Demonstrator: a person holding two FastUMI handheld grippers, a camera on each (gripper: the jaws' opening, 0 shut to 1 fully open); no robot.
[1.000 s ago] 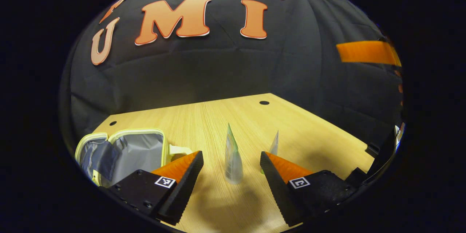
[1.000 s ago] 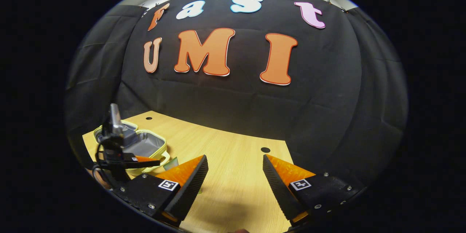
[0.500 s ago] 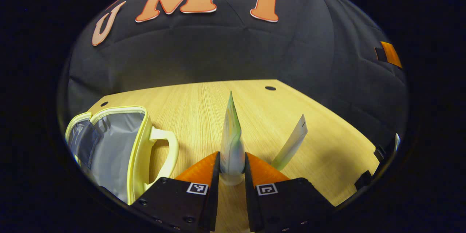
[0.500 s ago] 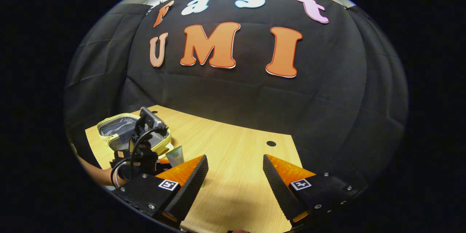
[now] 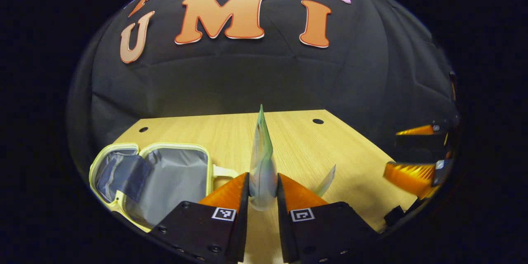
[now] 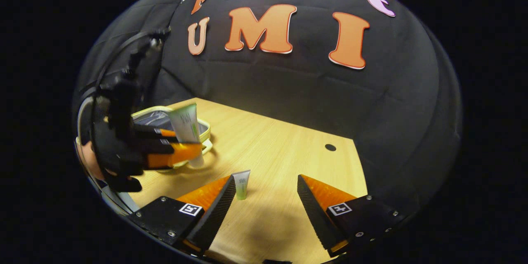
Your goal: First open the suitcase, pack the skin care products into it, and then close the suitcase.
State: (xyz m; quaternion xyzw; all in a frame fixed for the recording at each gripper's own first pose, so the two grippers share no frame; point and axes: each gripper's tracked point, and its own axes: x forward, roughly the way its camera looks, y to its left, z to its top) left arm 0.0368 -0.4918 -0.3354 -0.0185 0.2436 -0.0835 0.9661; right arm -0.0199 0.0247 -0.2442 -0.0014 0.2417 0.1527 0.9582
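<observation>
My left gripper [image 5: 262, 179] is shut on a pale green and white tube [image 5: 261, 152] standing upright between its fingers. The small suitcase [image 5: 165, 175] lies open at the left, with a yellow rim and grey lining. A second, smaller tube [image 5: 326, 180] stands just behind the right finger. In the right gripper view, the left gripper [image 6: 187, 145] holds the tube [image 6: 185, 123] above the table in front of the suitcase [image 6: 153, 116]. My right gripper [image 6: 266, 192] is open over bare wood, with the small tube [image 6: 241, 183] upright beside its left fingertip.
The wooden table [image 5: 297, 140] has round holes [image 5: 318, 121] near its far corners and ends at the black cloth wall. A hand [image 6: 88, 161] holds the left gripper at the table's left edge. The right gripper [image 5: 412, 161] shows at the far right.
The left gripper went from open around the tube to shut on it, then lifted it off the table. The right gripper stayed open and now has the small tube beside its left finger.
</observation>
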